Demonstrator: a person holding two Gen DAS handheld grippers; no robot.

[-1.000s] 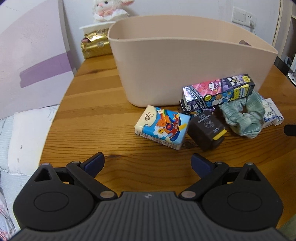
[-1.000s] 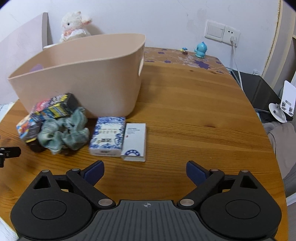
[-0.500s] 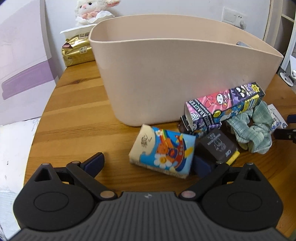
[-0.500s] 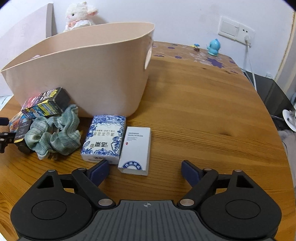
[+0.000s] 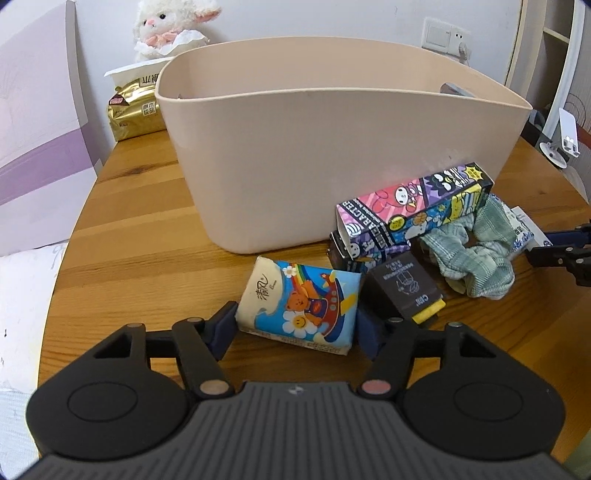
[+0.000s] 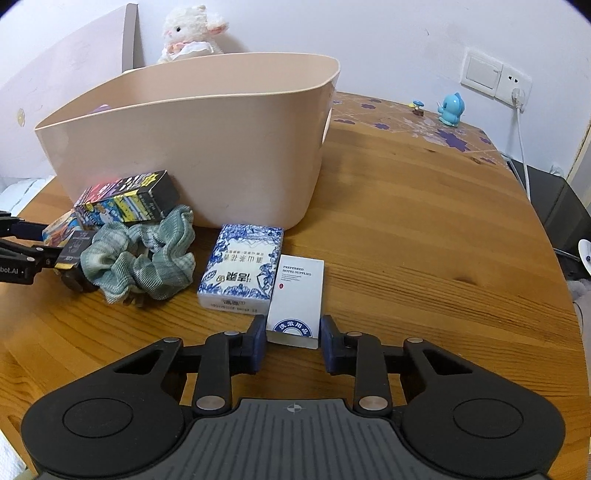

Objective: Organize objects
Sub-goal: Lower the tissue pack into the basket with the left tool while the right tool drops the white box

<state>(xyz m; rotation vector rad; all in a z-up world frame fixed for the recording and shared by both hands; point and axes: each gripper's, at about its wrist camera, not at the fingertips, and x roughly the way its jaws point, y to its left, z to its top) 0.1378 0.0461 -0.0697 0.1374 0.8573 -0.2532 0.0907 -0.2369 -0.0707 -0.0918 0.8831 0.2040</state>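
Observation:
A beige plastic tub (image 5: pixel 332 155) stands on the wooden table; it also shows in the right wrist view (image 6: pixel 192 147). My left gripper (image 5: pixel 295 326) has its pads against both sides of a cartoon tissue pack (image 5: pixel 299 304) lying on the table. Beside it lie a black box (image 5: pixel 404 290), a colourful cartoon carton (image 5: pixel 413 208) and a green scrunchie (image 5: pixel 476 247). My right gripper (image 6: pixel 293 341) has its pads at both sides of a white hotel-supplies box (image 6: pixel 297 299), next to a blue-and-white patterned box (image 6: pixel 242 269).
A gold snack bag (image 5: pixel 135 110) and a plush lamb (image 5: pixel 166 26) sit behind the tub. A blue figurine (image 6: pixel 450 110) stands at the table's far right. A bed (image 5: pixel 22 295) lies past the table's left edge. The scrunchie (image 6: pixel 144 254) and carton (image 6: pixel 125 203) lie left of my right gripper.
Both grippers moved forward and narrowed. The left one now brackets the tissue pack; the right one now brackets the white box.

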